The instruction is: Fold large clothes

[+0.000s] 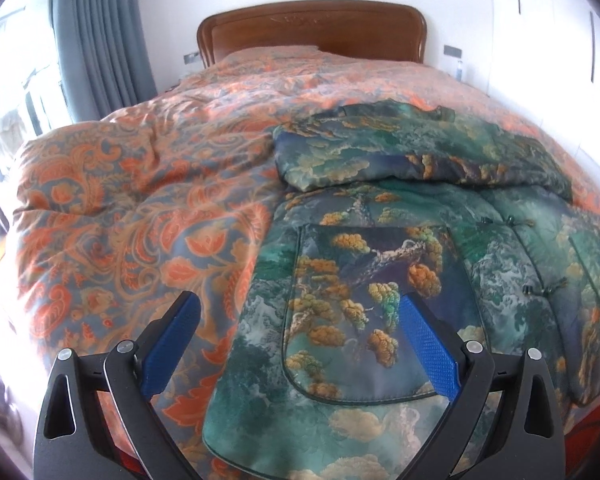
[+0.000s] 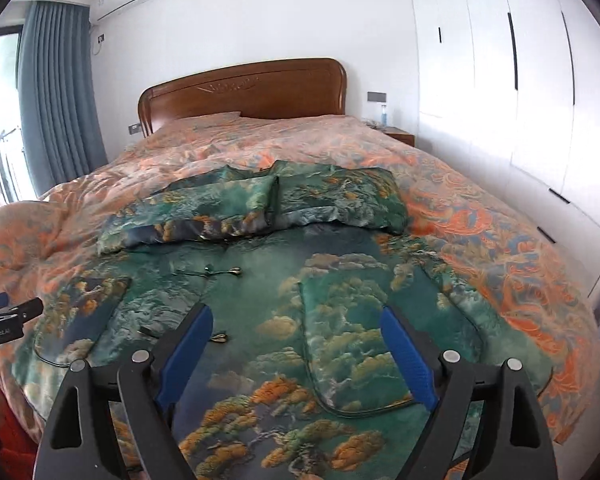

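Left wrist view shows the left gripper (image 1: 300, 340) above the near edge of a bed, with its 2 blue fingers (image 1: 172, 344) spread wide and nothing between them. Below it lies the jacket (image 1: 380, 280), a large padded garment printed with green mountains and yellow trees. It lies flat on the orange patterned duvet (image 1: 140, 200), front side up, and 1 big patch pocket (image 1: 360, 312) is seen between the fingers. Both sleeves (image 1: 400, 156) are folded across the chest part, so they form a thick band on the far side of the garment.

Right wrist view shows the right gripper (image 2: 296, 356) over the other half of the jacket (image 2: 260, 272). Its jaws also stand wide apart and hold nothing; the pads do not touch the cloth. At the left border the tip of the left gripper (image 2: 16, 312) is visible. A wooden headboard (image 2: 244, 92) stands at the far end of the bed, and a grey-blue curtain (image 2: 56, 92) hangs on the left.
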